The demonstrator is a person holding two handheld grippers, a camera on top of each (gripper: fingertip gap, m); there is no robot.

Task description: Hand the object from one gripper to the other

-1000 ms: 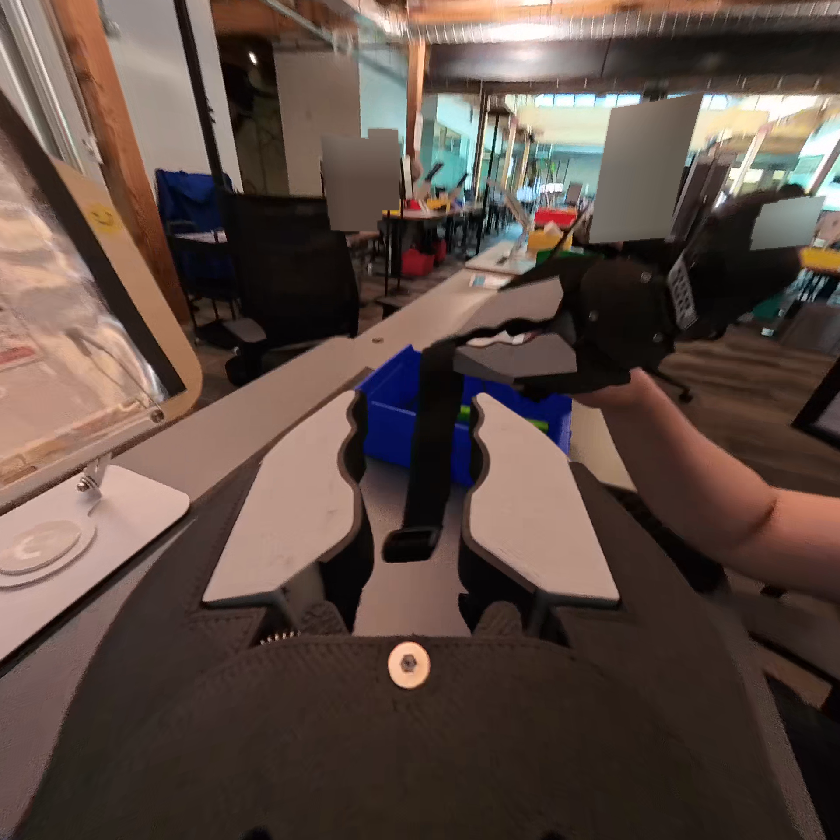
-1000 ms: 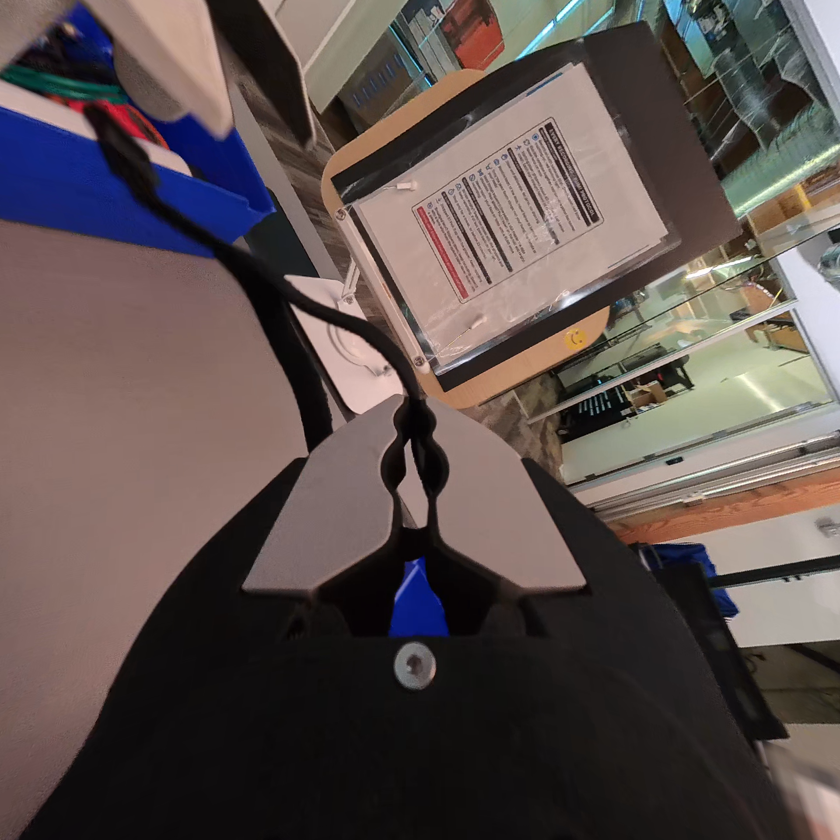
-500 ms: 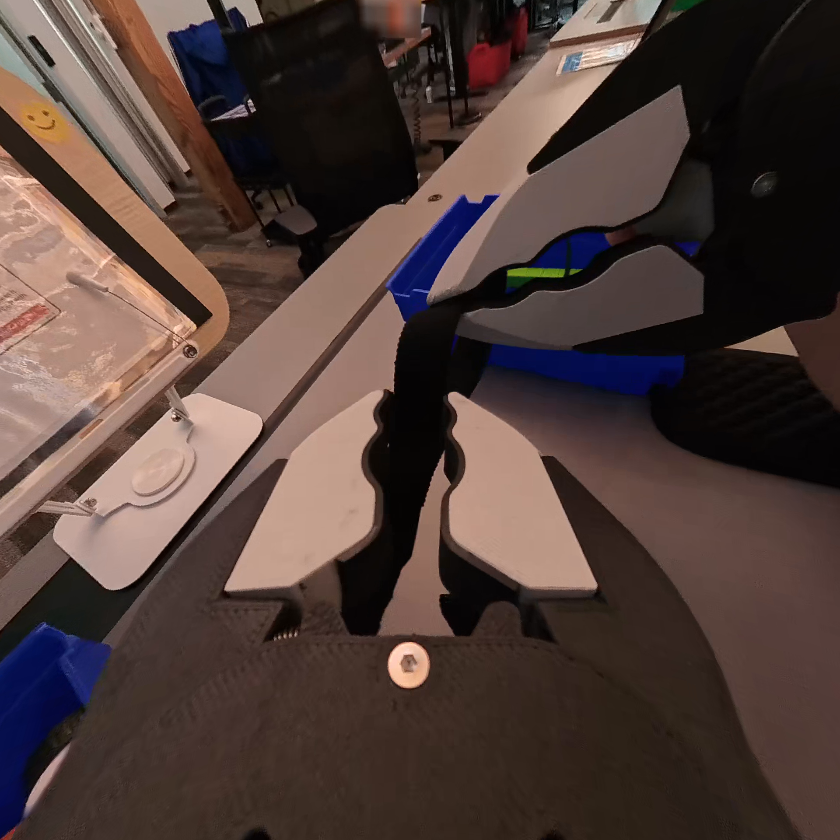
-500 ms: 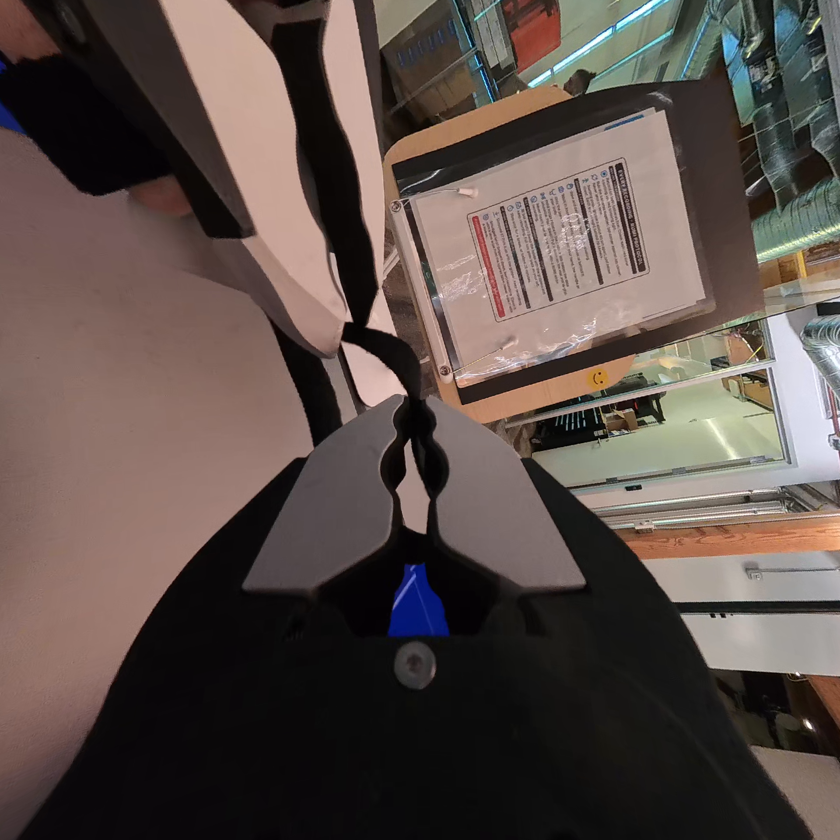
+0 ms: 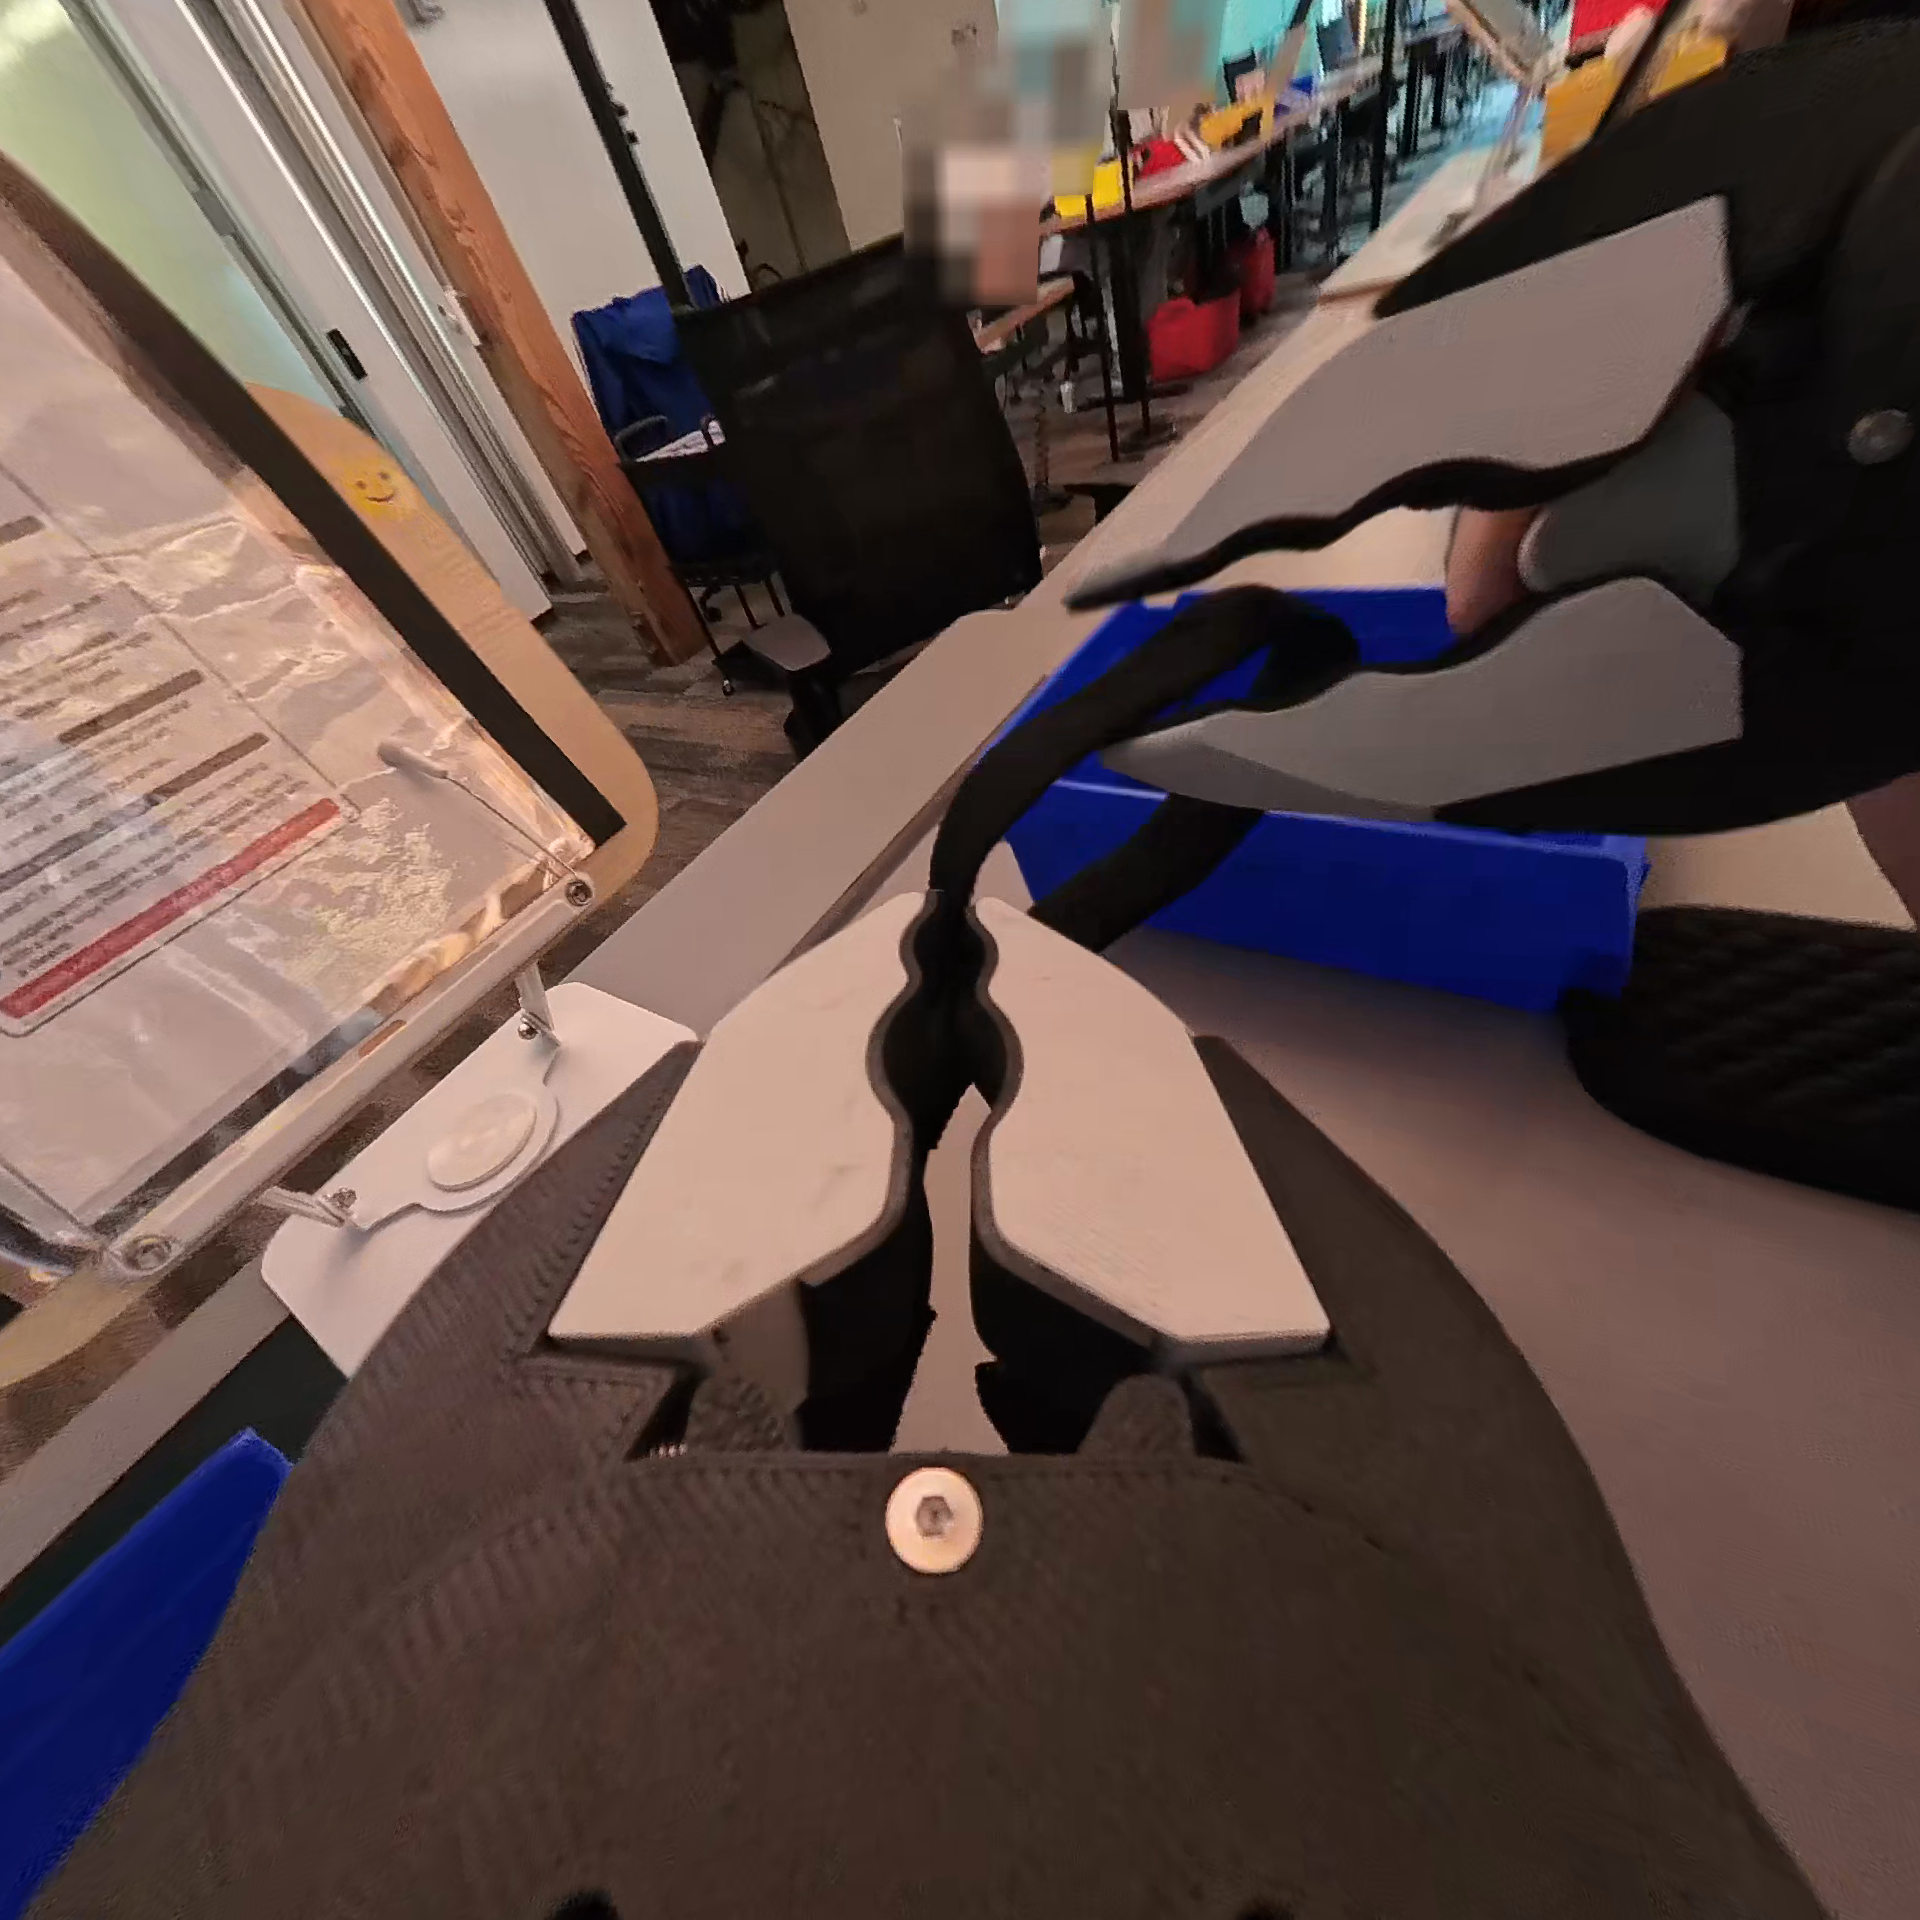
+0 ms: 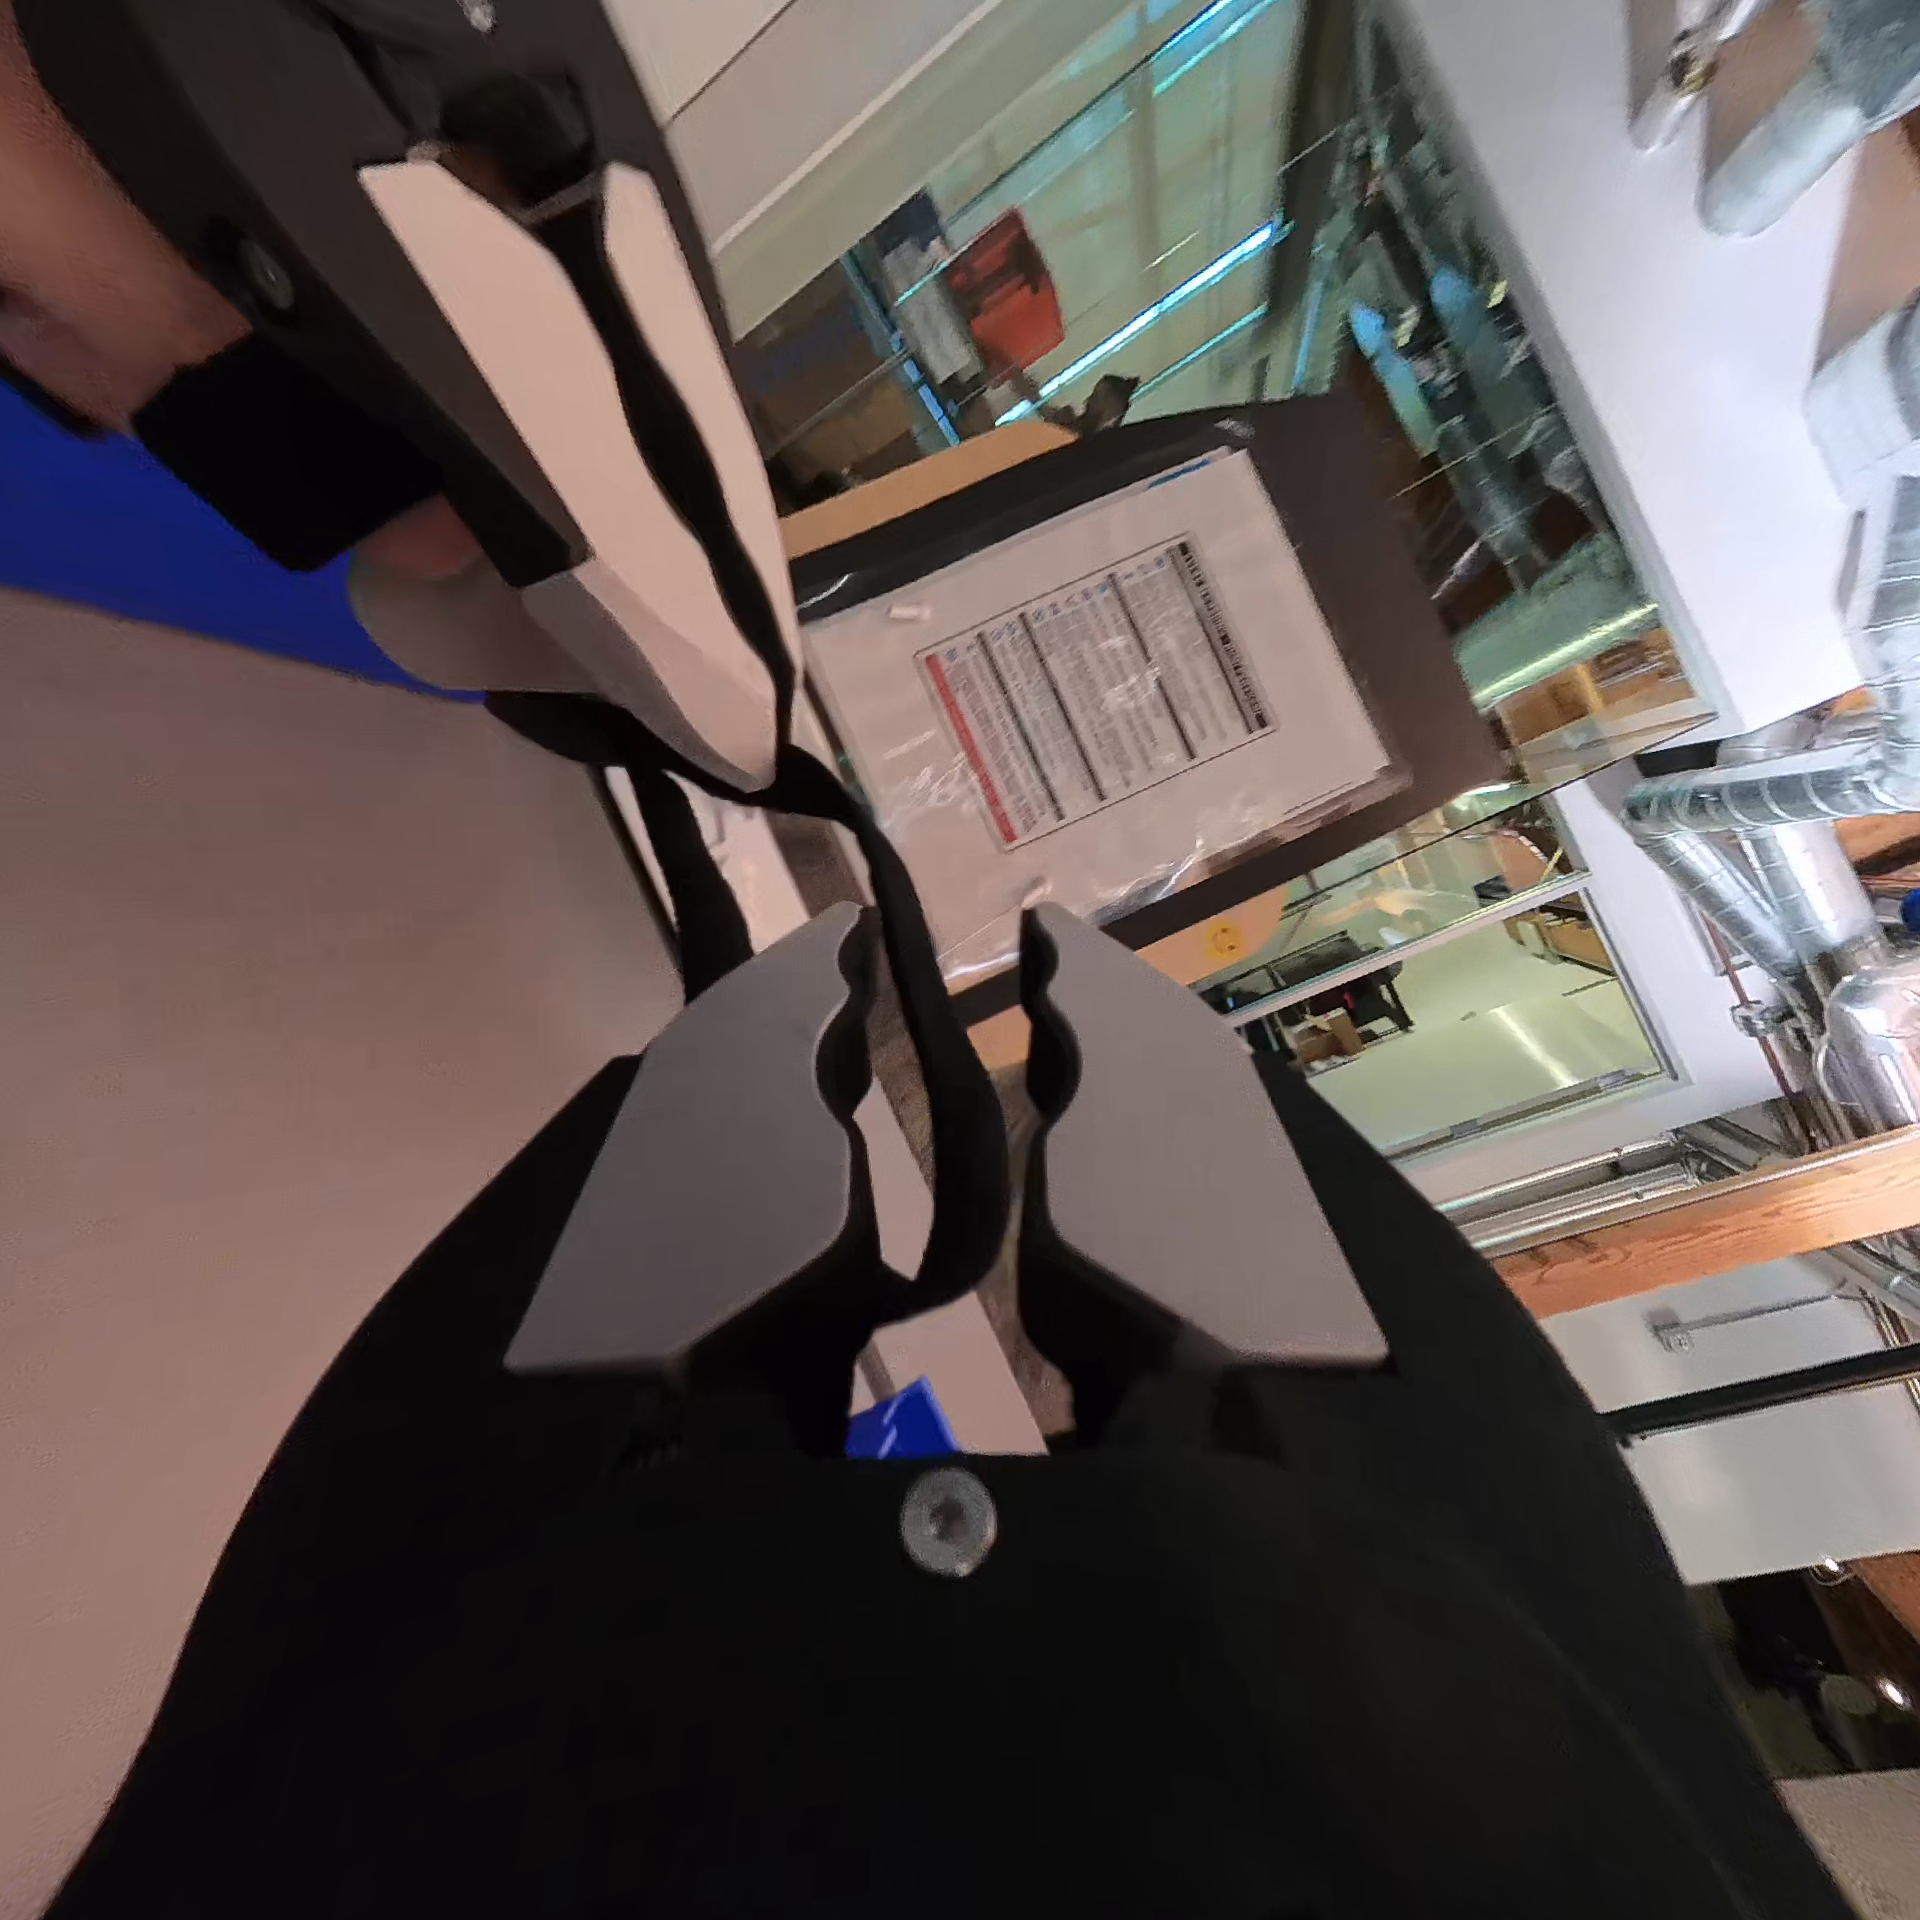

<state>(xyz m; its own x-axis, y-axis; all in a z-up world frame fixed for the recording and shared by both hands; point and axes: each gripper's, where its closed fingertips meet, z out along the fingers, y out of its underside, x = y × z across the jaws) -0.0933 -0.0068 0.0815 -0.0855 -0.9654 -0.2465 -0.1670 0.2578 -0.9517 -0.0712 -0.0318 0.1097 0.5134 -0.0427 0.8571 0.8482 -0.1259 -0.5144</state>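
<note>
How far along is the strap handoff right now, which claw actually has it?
Done: the left claw is shut on the black strap. In hand: the right claw is open, but the strap still runs loosely between its fingers. Left: pull the right claw clear so the strap hangs from the left alone, above the grey table by the blue bin.

Each gripper, left gripper (image 5: 943, 925) and right gripper (image 6: 940, 935), is built of ribbed black housing; pale grey wavy-edged fingers (image 5: 769, 1143) are mounted just beyond a silver screw (image 5: 933, 1519).
</note>
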